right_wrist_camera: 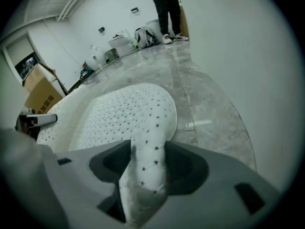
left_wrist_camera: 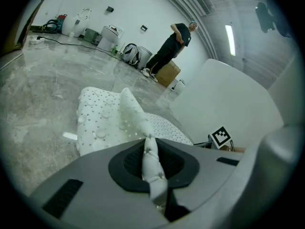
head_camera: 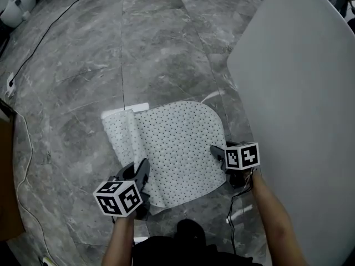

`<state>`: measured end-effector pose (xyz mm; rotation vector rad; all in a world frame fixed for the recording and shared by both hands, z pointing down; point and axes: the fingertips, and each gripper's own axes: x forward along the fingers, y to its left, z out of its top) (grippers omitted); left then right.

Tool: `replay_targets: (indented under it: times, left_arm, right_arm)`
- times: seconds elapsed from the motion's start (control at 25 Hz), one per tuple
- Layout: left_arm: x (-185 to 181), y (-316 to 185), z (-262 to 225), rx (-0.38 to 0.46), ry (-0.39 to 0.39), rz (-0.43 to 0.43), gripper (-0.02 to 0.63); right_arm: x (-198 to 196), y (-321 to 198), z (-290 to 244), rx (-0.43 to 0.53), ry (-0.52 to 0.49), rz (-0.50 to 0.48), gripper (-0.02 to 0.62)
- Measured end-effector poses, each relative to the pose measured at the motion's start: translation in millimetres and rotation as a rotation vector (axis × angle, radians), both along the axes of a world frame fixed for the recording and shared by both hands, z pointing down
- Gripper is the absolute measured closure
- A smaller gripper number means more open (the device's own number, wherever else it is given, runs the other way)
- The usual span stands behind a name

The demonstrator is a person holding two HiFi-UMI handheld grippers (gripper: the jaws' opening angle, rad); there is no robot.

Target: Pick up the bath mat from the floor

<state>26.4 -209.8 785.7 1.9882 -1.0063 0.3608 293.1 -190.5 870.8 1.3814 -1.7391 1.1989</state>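
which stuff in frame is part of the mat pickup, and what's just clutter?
Job:
- bath mat
- left gripper, shut on the mat's folded edge
- right gripper, mat edge between its jaws

Lying about:
- floor cable
- cardboard box
- white curved panel
- bystander

The bath mat point(head_camera: 177, 143) lay on the floor point(head_camera: 83, 65), left of a panel point(head_camera: 299, 104). The left gripper point(head_camera: 143, 169) was at its near-left corner, the right gripper point(head_camera: 216, 152) at its right edge.
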Motion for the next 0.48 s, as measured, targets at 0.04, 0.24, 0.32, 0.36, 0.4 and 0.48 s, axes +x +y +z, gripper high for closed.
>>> replay_targets:
  times: [0.04, 0.24, 0.32, 0.36, 0.4, 0.48]
  left_arm:
    - [-3, 1, 0, 0.001, -0.005, -0.002, 0.578]
    - [-21, 10, -2, 0.007, -0.029, -0.018, 0.578]
    - [-31, 14, -3, 0.012, -0.040, -0.035, 0.578]
    - [-36, 16, -3, 0.015, -0.043, -0.045, 0.578]
    - [-42, 18, -4, 0.017, -0.046, -0.057, 0.578]
    - [-53, 24, -7, 0.022, -0.051, -0.079, 0.578]
  right_arm:
    - [-8, 2, 0, -0.001, -0.001, -0.028, 0.368]
    - [-40, 10, -9, 0.014, -0.008, -0.103, 0.402]
    - [-48, 13, -15, 0.026, -0.001, -0.123, 0.452]
    - [-51, 15, -19, 0.033, -0.009, -0.121, 0.487]
    - [-54, 16, -24, 0.040, -0.026, -0.112, 0.508]
    - [-60, 19, -34, 0.051, -0.072, -0.080, 0.532]
